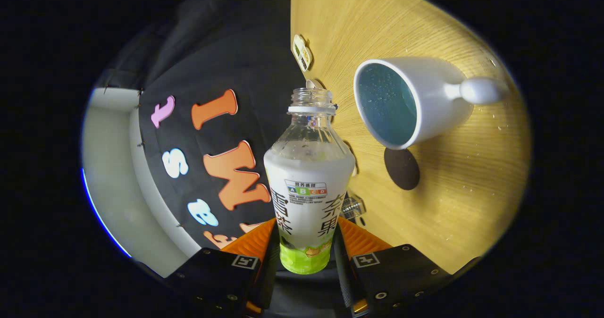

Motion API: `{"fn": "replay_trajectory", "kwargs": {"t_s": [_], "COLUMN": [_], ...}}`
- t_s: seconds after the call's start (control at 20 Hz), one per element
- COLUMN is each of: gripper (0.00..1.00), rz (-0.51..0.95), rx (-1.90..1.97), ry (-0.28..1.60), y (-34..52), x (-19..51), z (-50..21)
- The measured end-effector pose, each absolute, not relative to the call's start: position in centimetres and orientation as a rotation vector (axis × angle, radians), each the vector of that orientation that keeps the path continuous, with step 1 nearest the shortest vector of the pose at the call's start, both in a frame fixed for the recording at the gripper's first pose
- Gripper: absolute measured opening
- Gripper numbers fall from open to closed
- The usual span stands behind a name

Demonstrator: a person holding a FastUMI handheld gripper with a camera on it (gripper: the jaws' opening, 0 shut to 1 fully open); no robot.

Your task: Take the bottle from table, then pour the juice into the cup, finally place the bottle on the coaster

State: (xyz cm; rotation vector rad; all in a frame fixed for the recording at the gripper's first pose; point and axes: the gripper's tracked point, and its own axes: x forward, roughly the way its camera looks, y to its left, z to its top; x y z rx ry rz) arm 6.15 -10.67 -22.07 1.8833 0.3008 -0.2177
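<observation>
gripper view: jaws clamp the bottle [307,200] near the cup [410,103].

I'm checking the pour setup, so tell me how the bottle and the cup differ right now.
The bottle is clear plastic with a printed label wrap; the cup is plain white outside with a blue inside. The bottle is clamped between the tool's fingers, while the cup stands free on the wooden table. The bottle's neck is narrow; the cup's mouth is wide. The cup has a handle. Both are open-topped.

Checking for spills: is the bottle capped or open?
Open: the bottle, held between the claw fingers, shows a bare threaded neck with no cap.
</observation>
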Motion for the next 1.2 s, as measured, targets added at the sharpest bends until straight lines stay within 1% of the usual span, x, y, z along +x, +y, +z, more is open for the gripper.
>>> {"fn": "replay_trajectory", "kwargs": {"t_s": [0.15,0.3,0.35,0.45,0.5,0.7,1.2], "gripper": [0.58,0.58,0.58,0.58,0.58,0.58,0.58], "rz": [-0.199,-0.173,-0.143,-0.113,-0.121,-0.082,-0.106], "rx": [1.695,1.501,1.444,1.292,1.2,0.953,0.253], "ry": [0.342,0.265,0.234,0.215,0.213,0.142,0.21], "y": [-9.9,-10.3,-10.1,-9.6,-9.7,-9.8,-9.9], "x": [6.3,7.5,7.8,8.6,8.7,9.3,11.7], "z": [-23.2,-23.4,-23.0,-23.0,-23.3,-21.5,-23.0]}}
